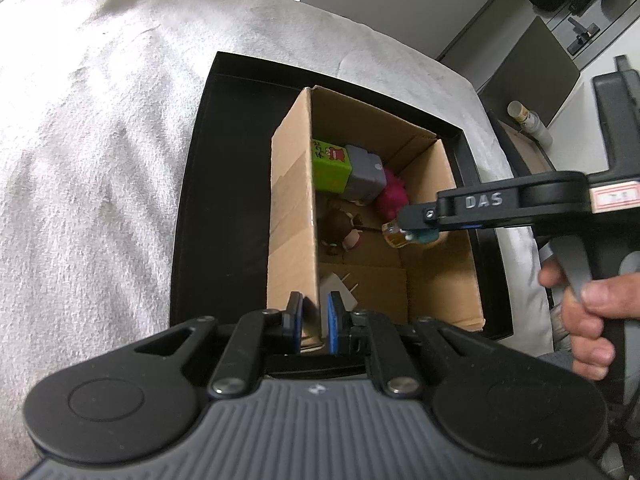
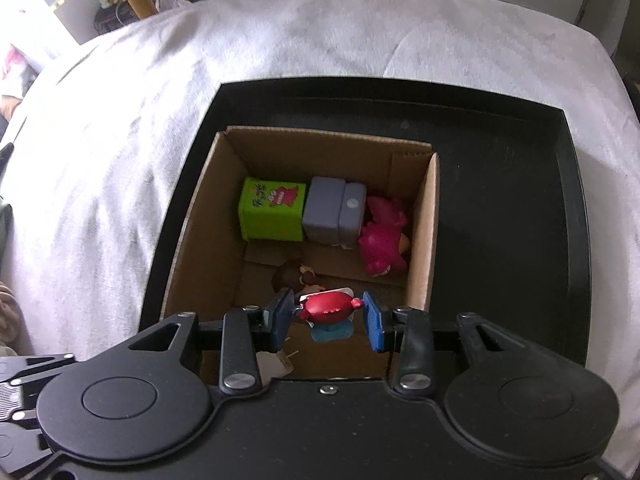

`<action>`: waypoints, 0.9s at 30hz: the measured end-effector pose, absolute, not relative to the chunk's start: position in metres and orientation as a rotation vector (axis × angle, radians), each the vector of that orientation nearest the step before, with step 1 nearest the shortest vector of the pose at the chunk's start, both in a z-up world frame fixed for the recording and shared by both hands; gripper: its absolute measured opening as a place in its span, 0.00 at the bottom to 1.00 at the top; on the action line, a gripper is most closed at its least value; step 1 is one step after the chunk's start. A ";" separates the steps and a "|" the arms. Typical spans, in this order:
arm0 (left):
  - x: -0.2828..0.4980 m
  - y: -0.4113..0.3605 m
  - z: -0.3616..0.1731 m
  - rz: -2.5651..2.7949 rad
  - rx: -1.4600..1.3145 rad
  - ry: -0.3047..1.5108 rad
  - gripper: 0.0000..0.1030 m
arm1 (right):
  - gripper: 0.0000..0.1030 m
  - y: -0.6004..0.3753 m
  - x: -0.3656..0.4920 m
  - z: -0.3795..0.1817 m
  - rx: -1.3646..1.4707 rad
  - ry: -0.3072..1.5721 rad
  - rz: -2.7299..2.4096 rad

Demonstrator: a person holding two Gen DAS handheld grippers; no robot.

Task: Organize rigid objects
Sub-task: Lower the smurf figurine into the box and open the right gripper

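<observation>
A red-topped figurine [image 2: 327, 307] is pinched by the right gripper [image 2: 327, 312] over the box [image 2: 423, 236] (tray [image 2: 520, 200] beneath); the left gripper [image 1: 315, 320] is clamped on the box wall.

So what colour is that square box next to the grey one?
Bright green box, with a cartoon print; clearest in the right wrist view.

We see the cardboard box [image 2: 224, 216] standing in the tray [image 2: 500, 208] at frame centre; inside, along its far wall, cube [image 2: 272, 210], case [image 2: 334, 216] and plush [image 2: 384, 240] sit left to right.
</observation>
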State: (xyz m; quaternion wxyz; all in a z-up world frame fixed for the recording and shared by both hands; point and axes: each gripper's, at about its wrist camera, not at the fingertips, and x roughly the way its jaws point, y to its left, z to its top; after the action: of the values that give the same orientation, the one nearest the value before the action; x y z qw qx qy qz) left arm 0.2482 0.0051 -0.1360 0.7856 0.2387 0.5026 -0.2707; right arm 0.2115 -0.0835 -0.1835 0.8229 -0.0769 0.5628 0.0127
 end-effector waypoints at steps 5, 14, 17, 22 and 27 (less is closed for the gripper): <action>0.249 0.005 -0.137 -0.589 0.515 1.086 0.11 | 0.37 -0.082 0.217 -0.194 -0.184 1.210 -0.005; 0.249 0.004 -0.139 -0.590 0.513 1.078 0.08 | 0.41 -0.086 0.213 -0.193 -0.197 1.180 -0.034; 0.249 0.004 -0.139 -0.587 0.507 1.083 0.08 | 0.41 -0.093 0.207 -0.178 -0.183 1.147 -0.029; 0.248 -0.003 -0.142 -0.586 0.522 1.105 0.08 | 0.41 -0.110 0.195 -0.151 -0.153 1.089 -0.032; 0.246 -0.006 -0.145 -0.574 0.532 1.103 0.07 | 0.42 -0.130 0.188 -0.145 -0.096 1.099 -0.049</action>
State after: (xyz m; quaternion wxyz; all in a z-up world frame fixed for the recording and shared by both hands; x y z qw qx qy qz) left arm 0.2456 -0.0062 -0.1446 0.7798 0.2463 0.5105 -0.2658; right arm 0.1882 -0.1303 -0.1446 0.8515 -0.0454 0.5218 -0.0234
